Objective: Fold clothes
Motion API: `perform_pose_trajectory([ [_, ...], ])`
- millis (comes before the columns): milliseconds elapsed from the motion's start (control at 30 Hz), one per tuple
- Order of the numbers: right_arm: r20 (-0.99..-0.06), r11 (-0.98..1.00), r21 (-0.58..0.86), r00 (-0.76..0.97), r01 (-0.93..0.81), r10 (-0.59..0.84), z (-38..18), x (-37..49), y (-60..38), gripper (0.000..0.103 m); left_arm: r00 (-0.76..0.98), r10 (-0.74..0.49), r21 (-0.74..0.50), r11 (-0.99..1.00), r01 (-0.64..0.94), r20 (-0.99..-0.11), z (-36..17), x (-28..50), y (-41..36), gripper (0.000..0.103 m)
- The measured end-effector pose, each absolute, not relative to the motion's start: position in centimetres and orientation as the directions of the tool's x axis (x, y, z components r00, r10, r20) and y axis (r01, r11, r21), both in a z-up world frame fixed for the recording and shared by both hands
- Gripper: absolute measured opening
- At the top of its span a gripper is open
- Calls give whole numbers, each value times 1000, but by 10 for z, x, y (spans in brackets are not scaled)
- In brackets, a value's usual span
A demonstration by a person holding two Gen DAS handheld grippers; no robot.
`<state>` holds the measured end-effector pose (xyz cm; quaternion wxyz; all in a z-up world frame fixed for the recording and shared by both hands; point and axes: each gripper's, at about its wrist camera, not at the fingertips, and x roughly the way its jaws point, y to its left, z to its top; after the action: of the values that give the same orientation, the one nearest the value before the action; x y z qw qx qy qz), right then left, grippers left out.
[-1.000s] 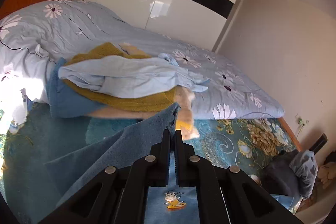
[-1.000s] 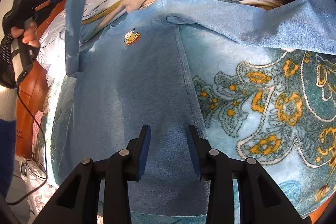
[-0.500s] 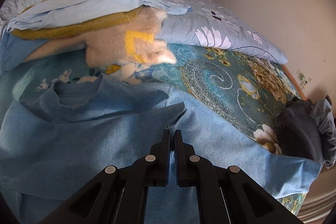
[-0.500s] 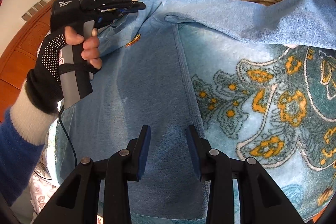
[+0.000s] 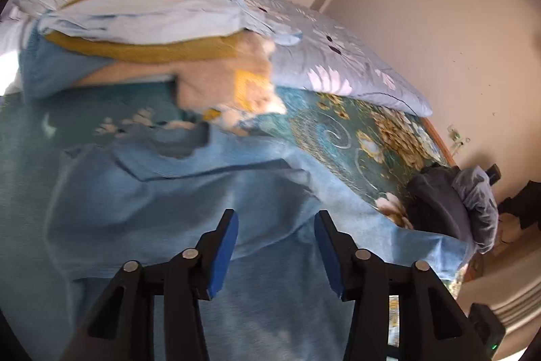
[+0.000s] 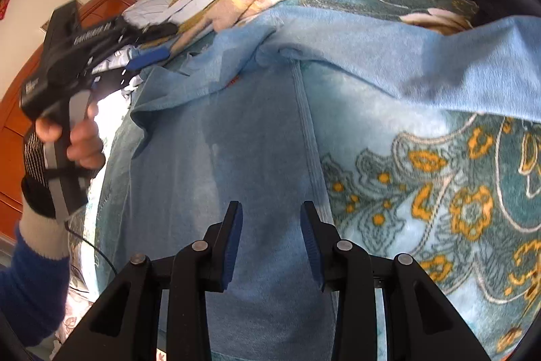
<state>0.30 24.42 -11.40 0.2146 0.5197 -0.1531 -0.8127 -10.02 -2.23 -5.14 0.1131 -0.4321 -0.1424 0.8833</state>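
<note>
Blue shirt (image 5: 175,202) flat on floral blanket (image 5: 368,141), sleeve folded across, L gripper (image 5: 275,246) jaws apart, empty, above shirt, R gripper (image 6: 271,237) apart, empty, over hem, L hand (image 6: 76,141) gripping handle

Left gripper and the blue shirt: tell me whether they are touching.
Apart. In the left wrist view the left gripper is open with nothing between its fingers, and the blue shirt lies flat beyond them.
</note>
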Motion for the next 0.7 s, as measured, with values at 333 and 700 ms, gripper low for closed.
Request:
perform_pose_trajectory([
  [333, -706, -794, 585, -379, 163, -598, -100, -102, 238, 37, -599, -36, -12, -997, 76, -800, -104, -48, -101, 61],
  [700, -687, -726, 688, -335, -15, -644, -135, -200, 231, 37, -561, -210, 65, -961, 267, -800, -140, -73, -111, 61],
])
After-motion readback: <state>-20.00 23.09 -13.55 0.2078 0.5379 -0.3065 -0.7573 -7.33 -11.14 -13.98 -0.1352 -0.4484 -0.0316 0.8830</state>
